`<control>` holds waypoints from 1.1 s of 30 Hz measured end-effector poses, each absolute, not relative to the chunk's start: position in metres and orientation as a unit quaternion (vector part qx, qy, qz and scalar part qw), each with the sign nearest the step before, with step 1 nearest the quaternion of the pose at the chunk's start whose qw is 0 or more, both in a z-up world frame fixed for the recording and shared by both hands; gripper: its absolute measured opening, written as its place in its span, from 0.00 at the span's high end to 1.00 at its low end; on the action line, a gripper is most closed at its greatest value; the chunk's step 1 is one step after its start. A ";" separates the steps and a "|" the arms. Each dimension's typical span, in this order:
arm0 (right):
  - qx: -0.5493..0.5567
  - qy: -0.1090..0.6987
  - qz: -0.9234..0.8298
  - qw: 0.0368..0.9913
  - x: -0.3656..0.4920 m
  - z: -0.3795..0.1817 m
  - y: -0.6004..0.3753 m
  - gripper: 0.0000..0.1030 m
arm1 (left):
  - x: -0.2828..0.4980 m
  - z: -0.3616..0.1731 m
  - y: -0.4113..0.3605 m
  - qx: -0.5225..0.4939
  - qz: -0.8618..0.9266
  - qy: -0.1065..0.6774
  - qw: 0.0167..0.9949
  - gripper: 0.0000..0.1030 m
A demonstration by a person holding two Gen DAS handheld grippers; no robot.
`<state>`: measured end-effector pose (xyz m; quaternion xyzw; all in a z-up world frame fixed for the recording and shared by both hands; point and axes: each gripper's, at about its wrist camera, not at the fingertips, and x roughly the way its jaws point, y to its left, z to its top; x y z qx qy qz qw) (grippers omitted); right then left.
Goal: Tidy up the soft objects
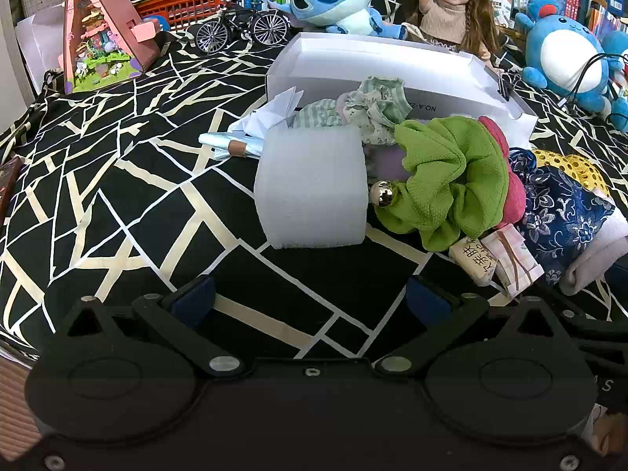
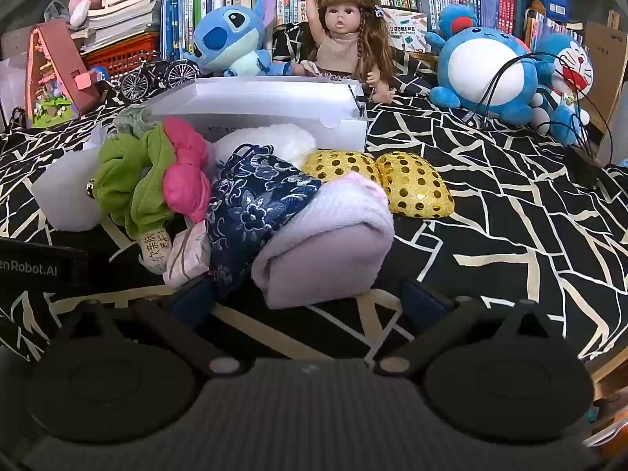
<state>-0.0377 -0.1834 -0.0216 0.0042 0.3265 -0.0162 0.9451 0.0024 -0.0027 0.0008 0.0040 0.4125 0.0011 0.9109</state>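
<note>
Lilac towel (image 2: pixel 325 235) just beyond right tongs (image 2: pixel 310 298)

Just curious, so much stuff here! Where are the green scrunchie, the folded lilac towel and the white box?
green scrunchie (image 1: pixel 451 180): left wrist view, on its ruffled fabric.
folded lilac towel (image 2: pixel 329 243): right wrist view, on its top fold.
white box (image 2: pixel 274 94): right wrist view, on its front rim.

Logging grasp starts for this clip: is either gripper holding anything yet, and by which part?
Nothing is held. The left gripper and right gripper are both open and empty, short of the pile.
</note>
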 end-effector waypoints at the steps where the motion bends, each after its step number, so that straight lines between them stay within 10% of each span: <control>1: 0.004 0.327 -0.016 0.945 -0.038 -0.022 -0.184 0.00 | 0.002 0.001 -0.003 0.004 0.001 0.413 0.911 0.00; 33: 0.009 0.317 -0.019 0.948 -0.041 -0.024 -0.184 0.00 | 0.002 0.000 -0.002 0.003 0.002 0.410 0.912 0.00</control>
